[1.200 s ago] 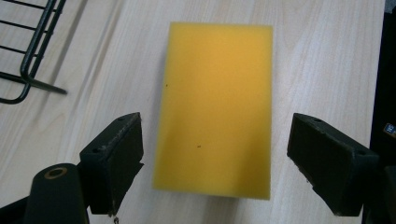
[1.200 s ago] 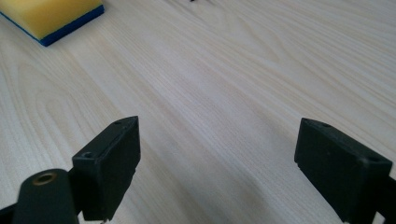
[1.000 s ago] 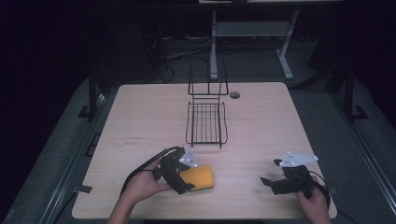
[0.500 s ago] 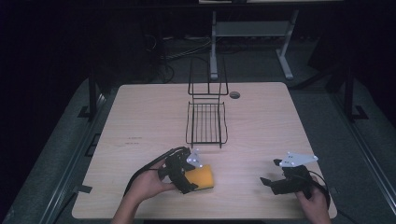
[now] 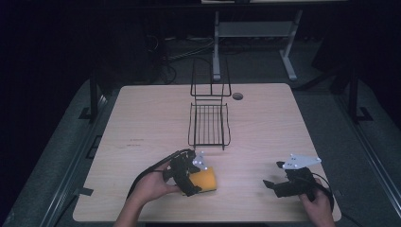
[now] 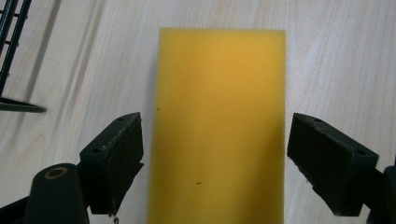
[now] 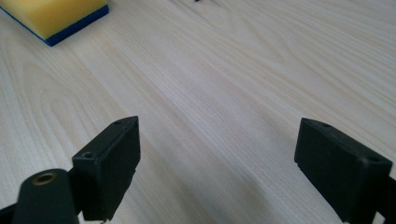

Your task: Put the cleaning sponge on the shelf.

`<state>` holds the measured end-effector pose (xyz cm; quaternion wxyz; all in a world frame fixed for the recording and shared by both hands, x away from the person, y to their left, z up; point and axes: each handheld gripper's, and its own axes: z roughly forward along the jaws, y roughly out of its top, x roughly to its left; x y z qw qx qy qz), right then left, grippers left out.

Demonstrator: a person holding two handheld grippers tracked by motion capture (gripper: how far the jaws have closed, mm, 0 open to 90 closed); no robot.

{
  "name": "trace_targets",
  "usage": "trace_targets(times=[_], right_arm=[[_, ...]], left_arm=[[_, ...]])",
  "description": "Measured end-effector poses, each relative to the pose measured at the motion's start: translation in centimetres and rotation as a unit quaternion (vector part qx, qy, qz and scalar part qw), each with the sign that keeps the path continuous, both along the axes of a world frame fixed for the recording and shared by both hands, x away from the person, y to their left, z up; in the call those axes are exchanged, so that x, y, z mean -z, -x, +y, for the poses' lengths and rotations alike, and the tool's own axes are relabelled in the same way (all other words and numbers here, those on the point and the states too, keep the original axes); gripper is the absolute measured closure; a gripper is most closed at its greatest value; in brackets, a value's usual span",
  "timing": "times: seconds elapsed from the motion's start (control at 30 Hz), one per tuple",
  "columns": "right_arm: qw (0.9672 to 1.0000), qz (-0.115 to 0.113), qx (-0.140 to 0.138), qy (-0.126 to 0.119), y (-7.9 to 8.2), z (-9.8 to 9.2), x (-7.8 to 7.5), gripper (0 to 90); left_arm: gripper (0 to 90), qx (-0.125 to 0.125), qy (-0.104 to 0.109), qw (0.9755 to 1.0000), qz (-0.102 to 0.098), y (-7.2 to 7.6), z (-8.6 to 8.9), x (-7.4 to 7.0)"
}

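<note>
Left tongs (image 6: 212, 154) gaping, straddling my sponge (image 6: 219, 126); soft, light, gripping long sides. Right tongs (image 7: 233, 163) gaping, idling over bench (image 7: 243, 74).

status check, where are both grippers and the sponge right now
Left gripper open, jaws straddling the yellow sponge, not clamped. Right gripper open over bare table, holding nothing. Sponge flat on table; wire rack stands apart behind it, nothing blocking.

Dim, dark-edged high view; both gripper views bright, sharp, softly shadowed.

Seemingly no legible text anywhere
</note>
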<state>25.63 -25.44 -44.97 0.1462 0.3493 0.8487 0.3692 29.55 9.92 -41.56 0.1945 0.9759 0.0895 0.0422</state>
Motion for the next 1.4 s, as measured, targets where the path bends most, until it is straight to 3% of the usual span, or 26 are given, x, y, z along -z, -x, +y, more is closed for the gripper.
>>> trace_targets(times=[1.4], right_arm=[[1.0, 0.004, -0.008, 0.003, 0.0, 0.2, 0.0, 14.1]], left_arm=[[17.3, 0.007, -0.04, 0.9988, 0.029, -0.8, -1.9, 2.2]])
